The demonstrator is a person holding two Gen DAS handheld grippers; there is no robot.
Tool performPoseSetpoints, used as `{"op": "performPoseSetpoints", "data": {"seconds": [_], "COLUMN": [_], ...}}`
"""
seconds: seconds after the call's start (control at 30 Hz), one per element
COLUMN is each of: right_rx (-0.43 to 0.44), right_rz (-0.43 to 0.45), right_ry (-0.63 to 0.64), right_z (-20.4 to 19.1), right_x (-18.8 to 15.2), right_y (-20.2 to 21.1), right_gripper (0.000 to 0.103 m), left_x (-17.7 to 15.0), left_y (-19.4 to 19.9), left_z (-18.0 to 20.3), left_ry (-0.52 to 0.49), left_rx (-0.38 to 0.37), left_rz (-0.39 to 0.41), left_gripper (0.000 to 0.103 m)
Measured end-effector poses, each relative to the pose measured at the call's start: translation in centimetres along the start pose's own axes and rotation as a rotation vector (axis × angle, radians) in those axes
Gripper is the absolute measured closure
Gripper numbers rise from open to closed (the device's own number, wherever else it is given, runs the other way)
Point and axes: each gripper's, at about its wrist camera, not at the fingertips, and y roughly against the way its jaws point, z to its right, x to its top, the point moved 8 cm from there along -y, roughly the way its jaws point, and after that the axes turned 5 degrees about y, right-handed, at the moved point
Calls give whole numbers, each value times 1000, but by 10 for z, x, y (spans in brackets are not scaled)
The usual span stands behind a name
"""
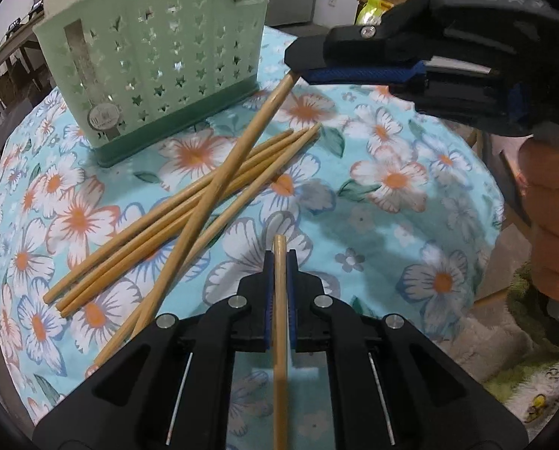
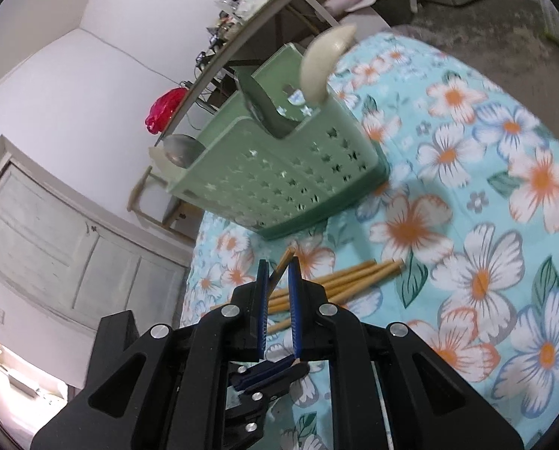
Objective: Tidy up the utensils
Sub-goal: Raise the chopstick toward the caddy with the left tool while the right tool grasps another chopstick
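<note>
At the upper left of the left wrist view, a pale green plastic utensil holder (image 1: 148, 71), pierced with star-shaped holes, is seen standing on a floral turquoise tablecloth (image 1: 391, 225); smooth, round bamboo chopsticks (image 1: 174, 217) are spread below it, left of centre; at bottom centre, one chopstick (image 1: 280, 300) is clamped between the ribbed blue pads of the left gripper (image 1: 280, 258); at the upper right, the tip of a slanting chopstick (image 1: 249, 142) is pinched by the right gripper (image 1: 298, 69).
</note>
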Motion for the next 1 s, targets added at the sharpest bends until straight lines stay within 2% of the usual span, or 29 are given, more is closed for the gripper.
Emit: {"op": "performPoseSetpoints", "data": {"seconds": [0.1,0.33,0.43,0.8,1.0], "right_rx": [-16,-63,-83,-138,-145], "right_rz": [26,101,134,194,235], "right_ry": [31,91,112,149,178], "right_z": [-1,1,3,7,2], "right_x": [4,20,27,36,42], "right_y": [9,33,44,63,77], "right_gripper": [93,93,93,93,94], "left_x": [7,35,46,92,125], "left_y": [20,84,108,173,211], "left_z": [3,-4,-11,-39,-48], "left_ry": [18,100,124,213,191], "left_rx": [-45,-213,-252,-348,-321], "left_rz": [44,187,243,419,568], "left_gripper": [98,98,98,98,98]}}
